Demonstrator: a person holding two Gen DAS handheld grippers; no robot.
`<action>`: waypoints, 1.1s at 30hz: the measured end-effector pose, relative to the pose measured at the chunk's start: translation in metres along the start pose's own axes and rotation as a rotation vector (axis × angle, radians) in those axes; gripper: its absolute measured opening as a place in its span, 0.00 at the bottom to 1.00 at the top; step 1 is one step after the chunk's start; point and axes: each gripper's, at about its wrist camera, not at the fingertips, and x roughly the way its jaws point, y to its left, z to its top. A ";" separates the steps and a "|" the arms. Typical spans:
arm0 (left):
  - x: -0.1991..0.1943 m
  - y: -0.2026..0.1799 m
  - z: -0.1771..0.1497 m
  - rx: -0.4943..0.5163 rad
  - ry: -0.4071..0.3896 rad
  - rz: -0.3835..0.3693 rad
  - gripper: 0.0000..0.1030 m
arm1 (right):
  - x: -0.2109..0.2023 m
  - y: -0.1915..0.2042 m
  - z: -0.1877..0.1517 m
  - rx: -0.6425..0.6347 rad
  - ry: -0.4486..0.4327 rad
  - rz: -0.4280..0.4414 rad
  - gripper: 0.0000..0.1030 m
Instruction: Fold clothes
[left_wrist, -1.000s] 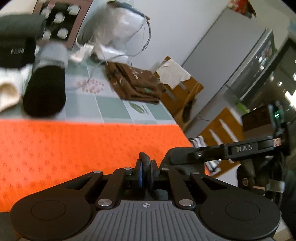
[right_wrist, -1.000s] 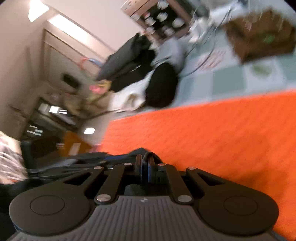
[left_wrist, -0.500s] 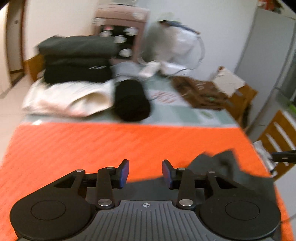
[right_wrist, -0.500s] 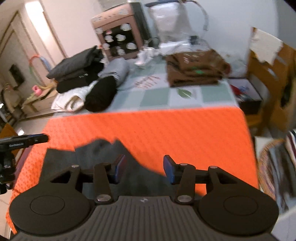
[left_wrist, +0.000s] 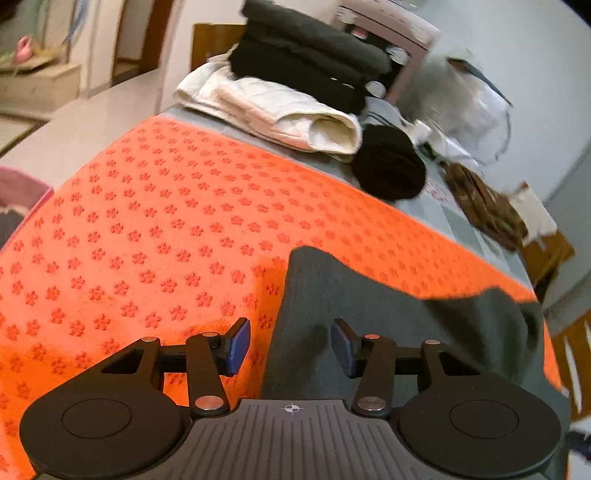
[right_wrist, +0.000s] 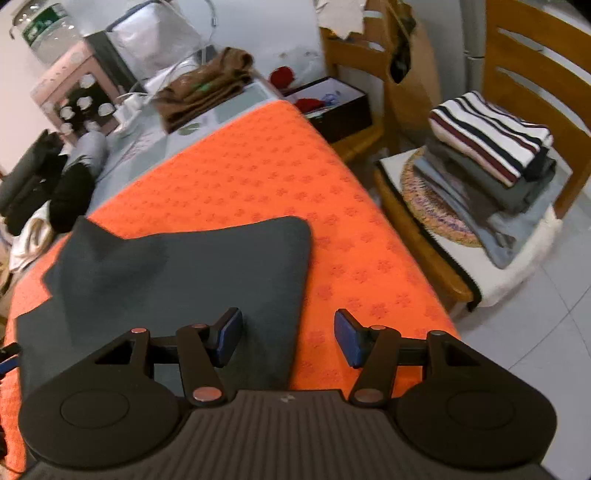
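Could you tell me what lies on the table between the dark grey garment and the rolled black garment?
Only bare orange mat lies between the dark grey garment and the rolled black garment, then a narrow strip of table; the left wrist view shows it.

Table (left_wrist: 207, 116), orange mat (left_wrist: 155, 229), grey garment (right_wrist: 192, 266)

orange mat (left_wrist: 155, 229): cloth, matt, stamped all over with small raised flowers
dark grey garment (right_wrist: 192, 266): smooth matt knit (soft creases only)
left gripper (left_wrist: 290, 347): matt black plastic, ribbed base, metal rivets, blue rubbery pads
white garment (left_wrist: 280, 114): quilted, slightly sheeny fabric
chair (right_wrist: 524, 85): varnished wood, glossy
striped sweater (right_wrist: 491, 133): ribbed knit
floor (right_wrist: 546, 332): glossy tile
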 end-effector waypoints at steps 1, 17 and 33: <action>0.003 0.001 0.001 -0.023 -0.001 -0.003 0.49 | 0.003 -0.002 0.002 0.016 -0.007 0.012 0.60; -0.027 -0.017 0.008 0.014 -0.004 -0.035 0.10 | -0.017 0.010 0.019 -0.044 -0.039 0.030 0.05; -0.111 0.001 -0.010 0.238 -0.004 -0.056 0.37 | -0.108 0.043 -0.042 -0.500 -0.045 0.212 0.30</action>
